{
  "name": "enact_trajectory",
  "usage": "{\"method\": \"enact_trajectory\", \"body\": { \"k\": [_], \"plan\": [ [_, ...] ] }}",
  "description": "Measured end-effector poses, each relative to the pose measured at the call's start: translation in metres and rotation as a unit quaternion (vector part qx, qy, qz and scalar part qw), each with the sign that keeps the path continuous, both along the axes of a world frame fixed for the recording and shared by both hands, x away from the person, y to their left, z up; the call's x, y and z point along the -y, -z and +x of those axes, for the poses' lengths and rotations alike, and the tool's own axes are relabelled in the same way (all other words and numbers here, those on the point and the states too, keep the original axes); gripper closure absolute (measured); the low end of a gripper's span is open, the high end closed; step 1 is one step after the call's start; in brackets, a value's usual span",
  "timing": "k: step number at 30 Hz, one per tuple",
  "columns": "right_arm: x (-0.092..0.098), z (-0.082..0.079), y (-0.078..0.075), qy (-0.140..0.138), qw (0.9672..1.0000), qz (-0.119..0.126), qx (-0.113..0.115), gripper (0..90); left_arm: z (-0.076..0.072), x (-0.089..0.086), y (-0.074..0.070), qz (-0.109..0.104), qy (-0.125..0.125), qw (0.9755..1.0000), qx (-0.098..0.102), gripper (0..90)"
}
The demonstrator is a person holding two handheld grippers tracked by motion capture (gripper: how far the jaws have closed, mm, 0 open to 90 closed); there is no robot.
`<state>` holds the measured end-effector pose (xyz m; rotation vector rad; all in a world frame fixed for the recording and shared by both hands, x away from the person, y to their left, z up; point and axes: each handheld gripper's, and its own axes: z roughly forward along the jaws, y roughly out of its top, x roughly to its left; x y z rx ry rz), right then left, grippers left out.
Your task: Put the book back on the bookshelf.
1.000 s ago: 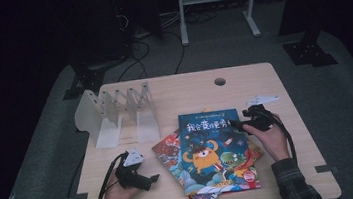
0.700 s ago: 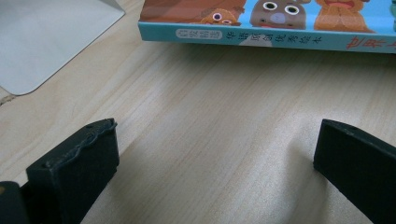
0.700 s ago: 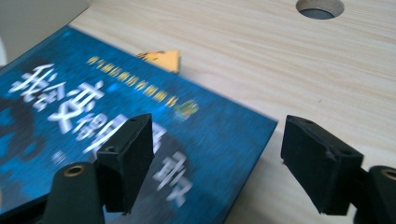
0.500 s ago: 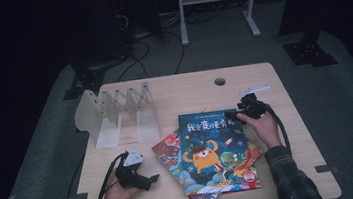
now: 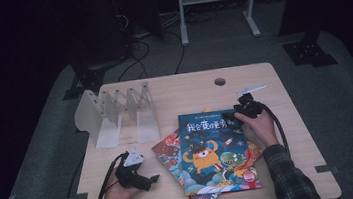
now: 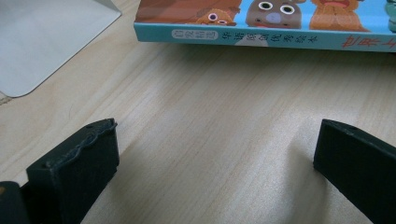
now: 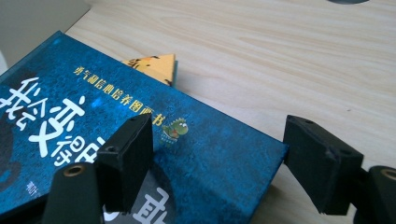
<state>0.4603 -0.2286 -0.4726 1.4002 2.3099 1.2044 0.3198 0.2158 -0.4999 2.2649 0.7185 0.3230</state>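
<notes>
1. Black jaws of the right gripper (image 7: 215, 163) are standing spread, straddling the far right corner of the blue book (image 7: 93, 140), not pressing it.
2. Left gripper (image 6: 215, 163) is lying with jaws apart, nothing between them.
3. Blue book is topping the stack on the wooden table (image 5: 184, 93), beside the white rack (image 5: 116, 114).

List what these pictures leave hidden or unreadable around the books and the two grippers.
- Lower books: covers largely hidden in the high view under the blue book.
- Blue book: title cut off by the left edge in the right gripper view, partly behind one finger.
- Left gripper: too small in the high view to judge its opening.
- Rack: cut off in the left gripper view.
</notes>
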Motion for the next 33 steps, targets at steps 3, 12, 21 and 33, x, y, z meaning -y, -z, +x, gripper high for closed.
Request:
{"method": "enact_trajectory", "body": {
  "k": [3,12,21,33],
  "plan": [
    [-0.005,-0.001,-0.001,-0.01,0.9999,-0.004,0.0,24.2,0.0,0.0,0.0,0.0,0.001,1.0,0.0,0.0],
    [-0.024,-0.004,-0.003,-0.038,0.9992,-0.015,0.0,24.1,0.0,0.0,0.0,0.0,0.002,1.0,0.0,0.0],
    [-0.044,-0.006,-0.006,-0.061,0.9979,-0.021,0.001,23.4,0.0,0.0,0.0,0.0,0.001,1.0,0.0,0.0],
    [-0.059,-0.017,-0.014,-0.06,0.9954,-0.068,0.028,28.0,0.001,0.0,0.0,-0.001,0.002,1.0,-0.001,0.0]
  ]
}}
